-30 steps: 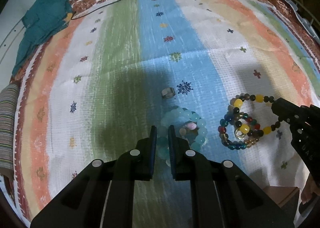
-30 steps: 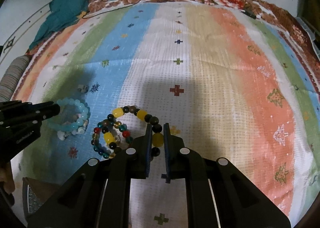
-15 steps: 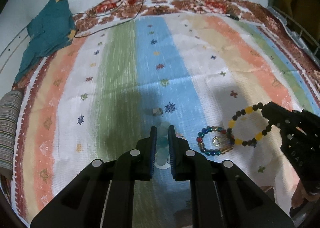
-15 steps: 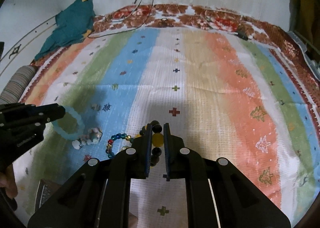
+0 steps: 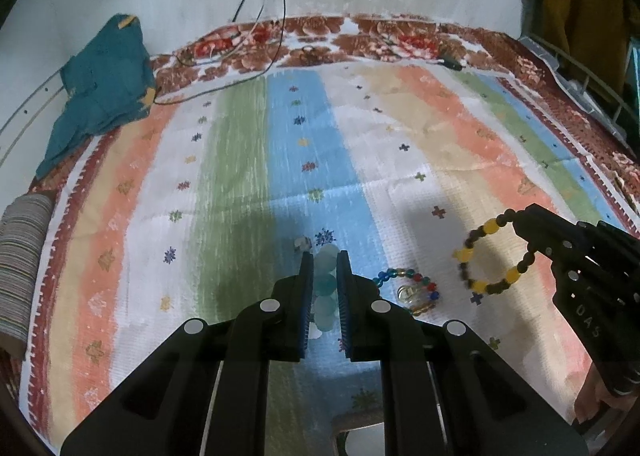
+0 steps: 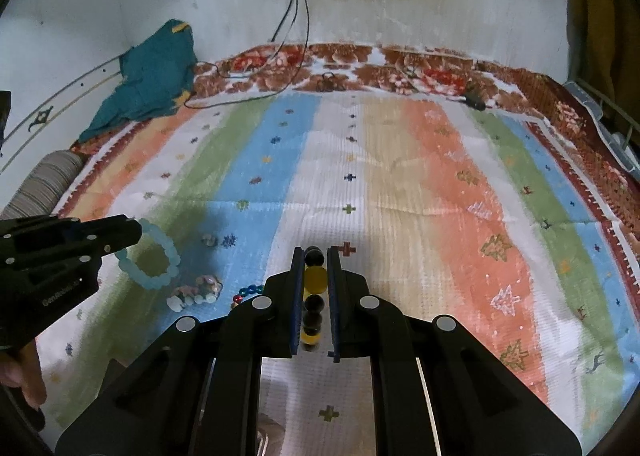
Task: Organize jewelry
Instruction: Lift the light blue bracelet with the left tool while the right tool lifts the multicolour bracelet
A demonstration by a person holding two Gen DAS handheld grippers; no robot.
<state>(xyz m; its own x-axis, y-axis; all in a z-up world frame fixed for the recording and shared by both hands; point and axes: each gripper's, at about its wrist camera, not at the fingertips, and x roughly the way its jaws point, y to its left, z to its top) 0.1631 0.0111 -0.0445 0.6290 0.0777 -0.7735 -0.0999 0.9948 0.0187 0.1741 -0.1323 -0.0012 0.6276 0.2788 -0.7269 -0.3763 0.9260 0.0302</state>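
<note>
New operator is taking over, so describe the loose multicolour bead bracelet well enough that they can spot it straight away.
Find the striped bedspread and follow its blue stripe toward the camera to the left gripper. Just right of its fingertips, the multicolour bracelet lies flat on the cloth. Unlike the aqua bracelet and the yellow-and-dark bracelet pinched in the right gripper, it is ungripped, with small blue, red and amber beads.

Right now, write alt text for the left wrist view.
The left gripper is shut on a pale blue bracelet above a striped cloth. At right, the right gripper holds up a yellow and dark bracelet; a multicolour bracelet and a small ring lie on the cloth.
</note>
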